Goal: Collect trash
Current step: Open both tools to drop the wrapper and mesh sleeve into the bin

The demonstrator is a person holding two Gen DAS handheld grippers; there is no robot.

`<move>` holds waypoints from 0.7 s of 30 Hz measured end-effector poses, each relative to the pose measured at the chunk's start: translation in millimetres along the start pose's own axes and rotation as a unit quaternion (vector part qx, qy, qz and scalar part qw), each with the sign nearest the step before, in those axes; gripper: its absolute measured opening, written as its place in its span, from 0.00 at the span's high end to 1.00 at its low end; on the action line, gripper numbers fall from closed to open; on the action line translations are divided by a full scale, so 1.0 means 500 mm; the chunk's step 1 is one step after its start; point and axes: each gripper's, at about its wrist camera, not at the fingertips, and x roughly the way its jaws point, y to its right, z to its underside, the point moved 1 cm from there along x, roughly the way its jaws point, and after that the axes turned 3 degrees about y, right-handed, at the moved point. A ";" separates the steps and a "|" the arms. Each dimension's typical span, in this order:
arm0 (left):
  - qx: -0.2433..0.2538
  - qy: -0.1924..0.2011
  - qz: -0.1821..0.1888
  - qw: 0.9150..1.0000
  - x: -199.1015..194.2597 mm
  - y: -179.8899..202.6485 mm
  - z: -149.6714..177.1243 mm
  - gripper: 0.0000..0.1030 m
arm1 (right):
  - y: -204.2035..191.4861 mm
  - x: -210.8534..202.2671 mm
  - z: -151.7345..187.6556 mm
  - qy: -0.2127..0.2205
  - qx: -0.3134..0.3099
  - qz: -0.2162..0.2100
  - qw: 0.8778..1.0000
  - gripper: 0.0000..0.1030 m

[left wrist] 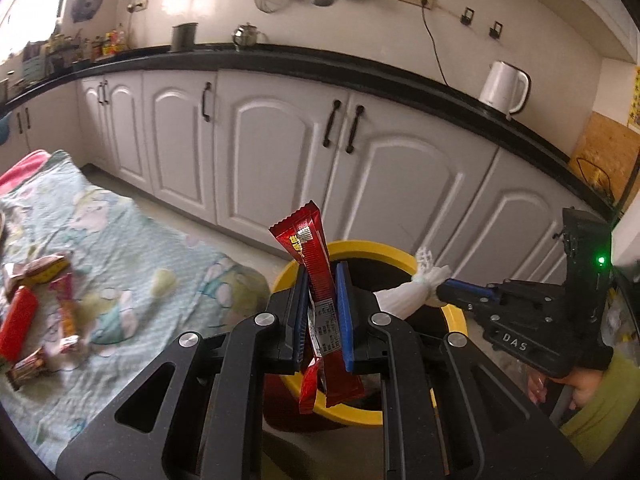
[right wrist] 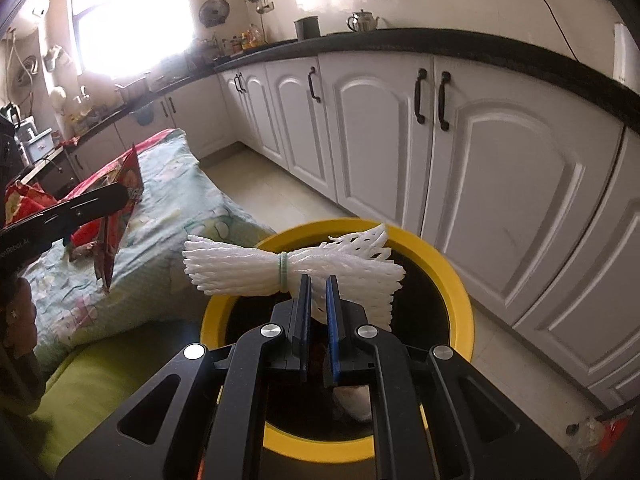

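Drop-off step. Left gripper squeezing long red shiny snack wrapper over round yellow-rimmed bin. Right gripper pinching white foam net bundle, bin at 6 o'clock. Next: opening both, letting trash fall in.

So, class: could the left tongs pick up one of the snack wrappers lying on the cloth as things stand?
Probably not yet: the left tongs are shut on a red wrapper over the yellow bin. The snack wrappers lie unobstructed once that drops.
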 end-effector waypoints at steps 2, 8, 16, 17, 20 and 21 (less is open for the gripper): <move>0.007 -0.008 0.006 1.000 0.015 0.010 0.003 0.91 | 0.006 0.007 0.007 -0.009 0.003 0.000 1.000 0.92; 0.024 -0.029 0.025 0.999 0.056 0.041 0.008 0.91 | 0.022 0.022 0.028 -0.026 0.013 0.001 1.000 0.92; 0.032 -0.043 0.033 0.998 0.086 0.059 0.008 0.91 | 0.059 0.030 0.045 -0.037 0.042 0.010 0.998 0.92; 0.032 -0.044 0.032 0.998 0.089 0.059 0.008 0.91 | 0.061 0.031 0.047 -0.038 0.043 0.010 0.998 0.91; 0.035 -0.046 0.031 0.998 0.093 0.063 0.009 0.91 | 0.062 0.032 0.050 -0.038 0.045 0.009 0.998 0.88; 0.034 -0.047 0.031 0.998 0.095 0.063 0.009 0.88 | 0.064 0.033 0.049 -0.038 0.047 0.010 0.998 0.88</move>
